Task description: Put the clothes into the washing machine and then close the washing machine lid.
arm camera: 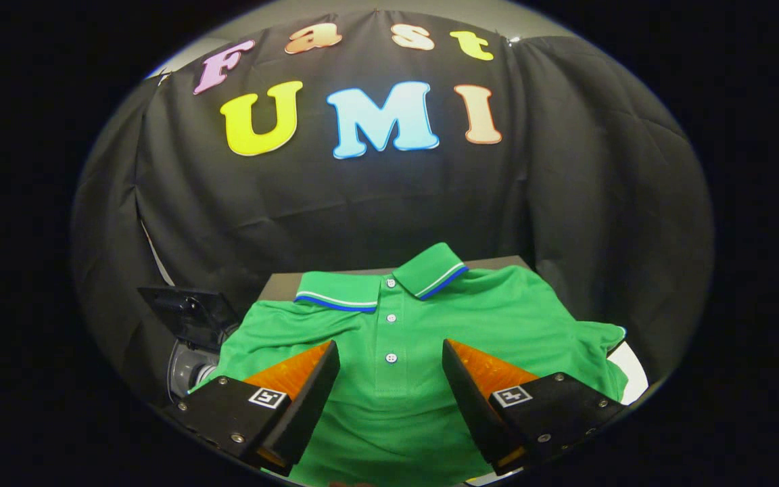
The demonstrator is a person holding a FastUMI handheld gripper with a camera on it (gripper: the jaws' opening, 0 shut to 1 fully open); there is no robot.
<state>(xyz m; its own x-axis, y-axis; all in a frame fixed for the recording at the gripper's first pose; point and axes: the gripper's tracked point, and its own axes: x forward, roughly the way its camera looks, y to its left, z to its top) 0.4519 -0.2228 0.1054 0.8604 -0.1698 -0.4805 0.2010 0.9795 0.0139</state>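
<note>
Hovering above a bright green knit polo shirt [389, 338] with white-and-blue striped collar and three white buttons, the hand-held gripper [389, 365] has its two fingers spread wide apart, holding nothing, with the shirt's button placket lying between them. The shirt lies flat, collar at the far end, covering most of a dark table [491, 262] whose bare far edge shows just beyond the collar; black cloth hangs as the booth's wall behind. To the left of the shirt and lower down sits a grey, round-bodied washing machine [190, 368] with a dark lid [183, 311] standing raised, so the opening looks ready to receive the clothes. Nothing has been gripped yet. The main risk, in my judgement, is a poor pinch: closing on smooth flat fabric may catch only the top layer or slip off entirely, so the shirt would slide free when lifted. A second risk is that a shirt held at one point hangs long and loose, and a trailing sleeve or hem could snag on the table edge or drape outside the machine's rim, then block the lid from shutting.
</note>
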